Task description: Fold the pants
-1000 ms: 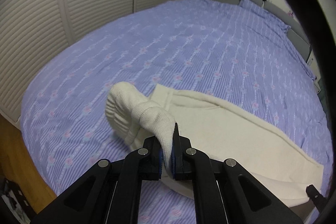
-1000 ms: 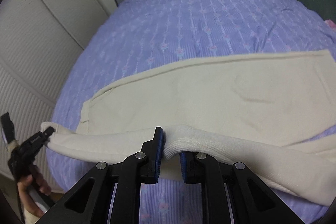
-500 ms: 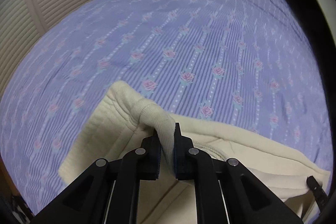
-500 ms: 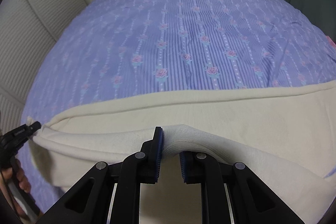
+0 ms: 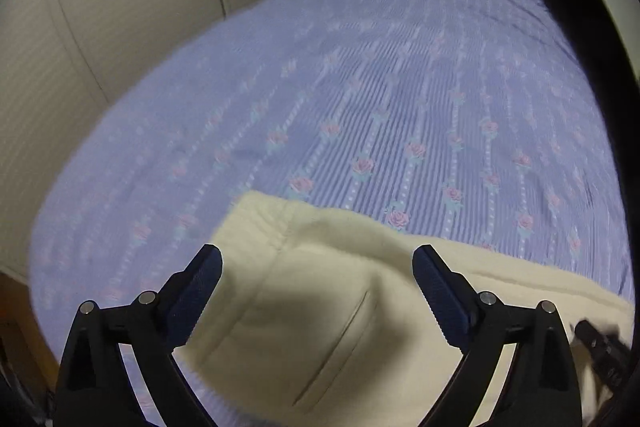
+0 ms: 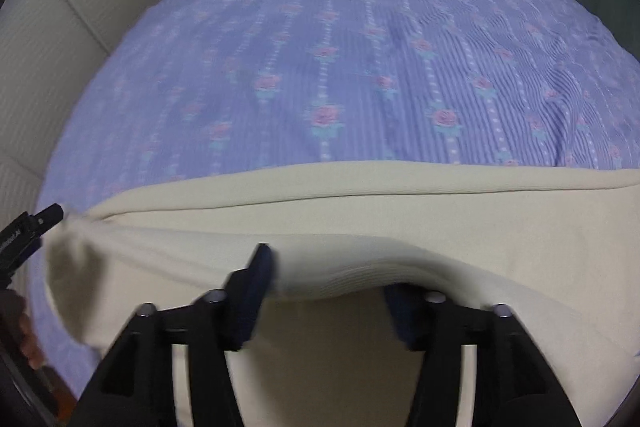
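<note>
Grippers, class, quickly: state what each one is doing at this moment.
Left gripper: open, holding nothing, above the cream pants.
Right gripper: open, a fold of the pants draped across its fingers, not clamped.

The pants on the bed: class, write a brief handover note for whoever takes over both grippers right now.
Left gripper: jaws wide open, holding nothing, above the cream pants.
Right gripper: jaws open, a raised fold of the pants draped across them, not pinched.
Pants: lying on the purple floral bedspread, one layer folded over another, edges roughly aligned along the far side.
Done: first fold laid down and let go.
Left: probably smooth it, then fold again.
</note>
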Available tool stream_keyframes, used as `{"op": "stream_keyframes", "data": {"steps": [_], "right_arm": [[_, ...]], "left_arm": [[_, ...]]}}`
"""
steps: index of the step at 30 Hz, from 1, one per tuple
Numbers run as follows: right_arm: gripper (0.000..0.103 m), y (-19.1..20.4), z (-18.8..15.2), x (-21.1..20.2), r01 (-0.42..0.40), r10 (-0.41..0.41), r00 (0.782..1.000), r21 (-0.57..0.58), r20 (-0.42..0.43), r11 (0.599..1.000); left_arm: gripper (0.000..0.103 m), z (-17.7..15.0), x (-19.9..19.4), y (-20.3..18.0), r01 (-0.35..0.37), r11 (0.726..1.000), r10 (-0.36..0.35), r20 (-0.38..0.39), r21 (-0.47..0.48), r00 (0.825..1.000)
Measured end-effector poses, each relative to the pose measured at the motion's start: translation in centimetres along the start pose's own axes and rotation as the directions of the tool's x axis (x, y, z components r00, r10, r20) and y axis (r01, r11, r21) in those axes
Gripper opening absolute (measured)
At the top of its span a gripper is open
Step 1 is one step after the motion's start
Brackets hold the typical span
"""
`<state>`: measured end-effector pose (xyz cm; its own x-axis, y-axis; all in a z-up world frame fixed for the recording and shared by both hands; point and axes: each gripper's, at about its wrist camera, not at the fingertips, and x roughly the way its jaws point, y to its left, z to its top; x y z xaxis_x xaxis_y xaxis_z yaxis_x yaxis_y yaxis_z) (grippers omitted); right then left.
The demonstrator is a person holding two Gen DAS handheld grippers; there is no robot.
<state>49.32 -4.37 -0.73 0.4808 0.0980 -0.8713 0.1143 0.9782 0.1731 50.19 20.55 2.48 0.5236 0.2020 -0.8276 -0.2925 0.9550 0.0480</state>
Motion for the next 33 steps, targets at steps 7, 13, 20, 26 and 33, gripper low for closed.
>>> {"op": "stream_keyframes", "data": {"steps": [7, 13, 20, 26, 33], "right_arm": [[0.061, 1.4, -2.9, -4.7, -0.111, 0.114, 0.993, -0.09, 0.032, 0.99], [0.061, -1.9, -6.1, -10.6, -0.105, 0.117, 0.989, -0.134, 0.089, 0.985], [0.061, -9.5, -9.1, -16.9, -0.072, 0.071, 0.991, 0.008, 0.112, 0.997], [0.061, -17.2, -13.3, -20.2, 0.065, -0.074, 0.993, 0.098, 0.088, 0.993], [0.061, -26.1, -19.7, -22.7, 0.19, -0.197, 0.98, 0.243, 0.005, 0.951]], "left_arm": [[0.097, -5.2, -6.1, -0.2, 0.044, 0.997, -0.046, 0.024, 0.067, 0.999], [0.097, -9.4, -12.4, -4.6, 0.108, 0.964, -0.135, 0.101, 0.242, 0.986], [0.096, -13.4, -18.0, -11.0, 0.271, 0.897, -0.316, 0.079, 0.35, 0.946], [0.093, -16.9, -19.5, -18.0, 0.394, 0.794, -0.432, -0.026, 0.463, 0.901], [0.09, -21.8, -20.7, -25.5, 0.52, 0.664, -0.512, -0.181, 0.536, 0.84]]}}
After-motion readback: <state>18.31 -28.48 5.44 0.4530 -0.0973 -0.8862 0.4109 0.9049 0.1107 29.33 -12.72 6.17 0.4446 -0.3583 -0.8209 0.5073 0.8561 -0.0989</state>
